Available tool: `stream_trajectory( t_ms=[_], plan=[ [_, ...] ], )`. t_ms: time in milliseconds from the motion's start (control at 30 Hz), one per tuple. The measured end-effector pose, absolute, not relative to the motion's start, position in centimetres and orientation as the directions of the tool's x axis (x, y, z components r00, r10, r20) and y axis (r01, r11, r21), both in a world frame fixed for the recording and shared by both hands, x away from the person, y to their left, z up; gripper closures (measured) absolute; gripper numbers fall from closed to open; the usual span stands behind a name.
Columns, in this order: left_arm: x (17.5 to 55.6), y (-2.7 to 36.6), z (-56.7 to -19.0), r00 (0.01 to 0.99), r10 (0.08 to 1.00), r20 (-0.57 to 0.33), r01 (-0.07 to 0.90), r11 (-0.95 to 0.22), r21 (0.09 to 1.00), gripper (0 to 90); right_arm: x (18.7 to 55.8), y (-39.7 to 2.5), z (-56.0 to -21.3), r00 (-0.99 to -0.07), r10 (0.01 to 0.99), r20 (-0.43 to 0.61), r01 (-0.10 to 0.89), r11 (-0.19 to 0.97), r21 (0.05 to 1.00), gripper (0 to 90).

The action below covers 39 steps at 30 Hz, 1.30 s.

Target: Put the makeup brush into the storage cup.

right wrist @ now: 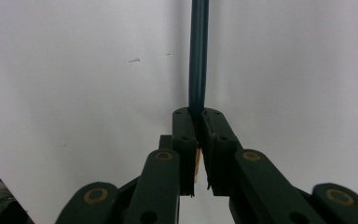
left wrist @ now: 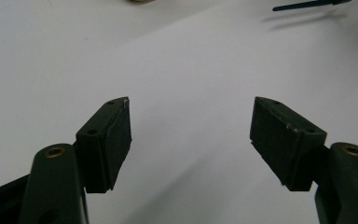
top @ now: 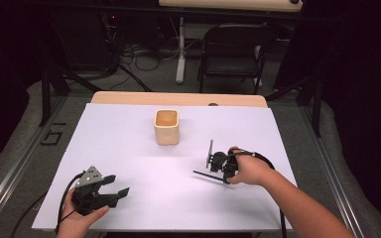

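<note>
A tan square cup (top: 166, 127) stands upright at the middle back of the white sheet (top: 129, 144). My right gripper (top: 224, 178) is at the right of the sheet, shut on one end of a thin dark stick (top: 206, 175) that points left, low over the surface. In the right gripper view the jaws (right wrist: 199, 114) pinch the dark teal stick (right wrist: 198, 56), which runs straight ahead. My left gripper (top: 119, 184) rests at the front left, open and holding nothing. Its pads (left wrist: 116, 135) are wide apart over bare white, and the stick (left wrist: 307, 4) lies far off.
The sheet covers a wooden table whose far edge (top: 178, 98) shows behind the cup. A black folding chair (top: 233, 49) and cables are on the floor beyond. Metal rails run along both sides of the table.
</note>
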<state>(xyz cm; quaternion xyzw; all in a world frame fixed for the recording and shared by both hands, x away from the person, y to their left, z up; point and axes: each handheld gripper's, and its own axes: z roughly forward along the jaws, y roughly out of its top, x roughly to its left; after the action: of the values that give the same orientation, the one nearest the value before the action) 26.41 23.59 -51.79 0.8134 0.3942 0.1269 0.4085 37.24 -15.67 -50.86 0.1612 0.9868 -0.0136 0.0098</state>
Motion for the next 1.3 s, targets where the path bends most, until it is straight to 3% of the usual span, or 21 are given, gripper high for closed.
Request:
stream_trajectory(
  t_ms=[533,1033,1300],
  plan=[
    [27.0,21.9,-51.3,0.692,0.718,-0.07,0.5,-0.408,0.763,30.5,36.9,-14.4,-48.2,-0.962,0.267,-0.052,0.268,0.963,-0.011,84.2],
    [28.2,17.9,-49.8,0.754,0.646,0.117,0.385,-0.579,0.719,35.1,36.8,-13.2,-47.1,-0.976,0.211,-0.056,0.213,0.977,-0.018,84.1],
    [28.9,16.0,-49.4,0.776,0.62,0.115,0.358,-0.583,0.729,36.5,36.7,-12.8,-46.6,-0.976,0.211,-0.062,0.211,0.977,0.0,84.1]
  ],
)
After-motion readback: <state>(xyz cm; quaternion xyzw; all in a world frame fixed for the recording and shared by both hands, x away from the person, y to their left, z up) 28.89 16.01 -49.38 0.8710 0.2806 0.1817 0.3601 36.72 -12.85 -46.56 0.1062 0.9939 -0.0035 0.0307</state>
